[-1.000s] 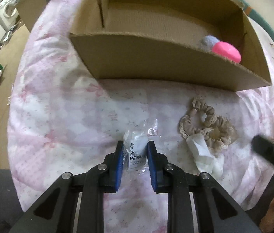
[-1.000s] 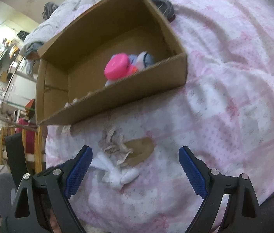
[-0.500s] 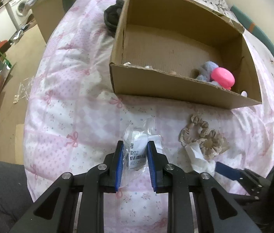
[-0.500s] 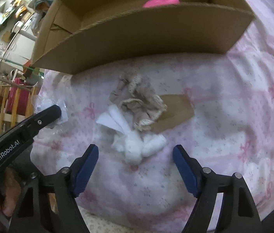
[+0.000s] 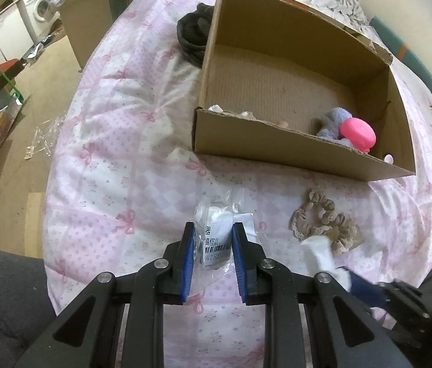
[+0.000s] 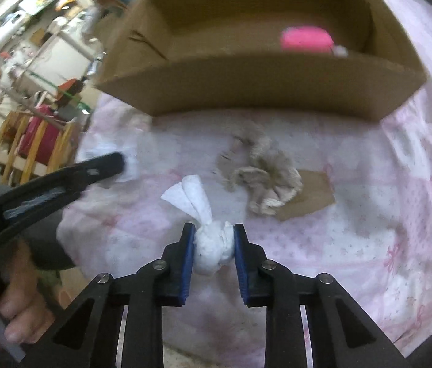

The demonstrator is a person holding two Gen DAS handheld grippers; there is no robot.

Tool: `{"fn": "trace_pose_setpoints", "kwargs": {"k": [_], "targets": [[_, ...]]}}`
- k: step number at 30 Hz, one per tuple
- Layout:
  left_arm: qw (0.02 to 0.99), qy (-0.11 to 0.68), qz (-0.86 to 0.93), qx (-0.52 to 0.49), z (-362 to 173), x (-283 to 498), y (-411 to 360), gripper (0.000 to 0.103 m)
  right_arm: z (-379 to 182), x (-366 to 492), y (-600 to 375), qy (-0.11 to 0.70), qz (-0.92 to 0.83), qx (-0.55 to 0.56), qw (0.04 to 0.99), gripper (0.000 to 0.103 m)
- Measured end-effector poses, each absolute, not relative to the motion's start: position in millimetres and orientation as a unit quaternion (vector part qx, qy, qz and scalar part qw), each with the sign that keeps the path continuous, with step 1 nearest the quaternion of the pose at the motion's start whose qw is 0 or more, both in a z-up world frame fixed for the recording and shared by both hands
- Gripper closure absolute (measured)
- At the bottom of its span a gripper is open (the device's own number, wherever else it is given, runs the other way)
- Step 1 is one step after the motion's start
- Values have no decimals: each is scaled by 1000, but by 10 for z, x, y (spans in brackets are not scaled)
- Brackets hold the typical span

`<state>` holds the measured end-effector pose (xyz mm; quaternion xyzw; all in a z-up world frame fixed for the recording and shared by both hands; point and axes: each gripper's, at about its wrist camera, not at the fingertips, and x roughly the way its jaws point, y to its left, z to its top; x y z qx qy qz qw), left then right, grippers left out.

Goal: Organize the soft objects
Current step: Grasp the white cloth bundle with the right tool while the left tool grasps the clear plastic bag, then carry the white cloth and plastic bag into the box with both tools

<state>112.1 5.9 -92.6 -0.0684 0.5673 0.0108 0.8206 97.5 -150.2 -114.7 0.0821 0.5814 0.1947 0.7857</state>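
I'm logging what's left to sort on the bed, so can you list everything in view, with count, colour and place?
Cardboard box: one, brown, open, on the bedspread.
Plush toy: one, blue-grey, inside the box's right corner.
Pink object: one, bright pink, against the plush toy.
Scrunchies: two, beige with lace edging, on the bedspread before the box.
White cloth bundle: one, white, knotted, between the right gripper's pads.
Plastic packet: one, clear with white contents and barcode label, between the left gripper's pads.
Dark garment: one, black, left of the box.
Bedspread: one, pink and white with bows.
Left gripper: black, blue pads.
Right gripper: black, blue pads.
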Motion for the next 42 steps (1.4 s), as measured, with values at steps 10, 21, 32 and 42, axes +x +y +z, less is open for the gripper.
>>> {"fn": "trace_pose_setpoints", "kwargs": {"k": [10,21,32,42], "targets": [[815,576,14,-66,-981,1068,98,82,-1000,935,-1585,557,188,102,803,77],[834,549,21,-48,-864,1054,33,82,-848,974,-1816,523,195,146,816,77],[865,501,9,-33,-476,1096,54,82,-781,1092,-1969,502,200,184,821,77],[900,436,-6,8,104,1668,-29,82,-257,1437,-2386,438,209,193,853,77]]}}
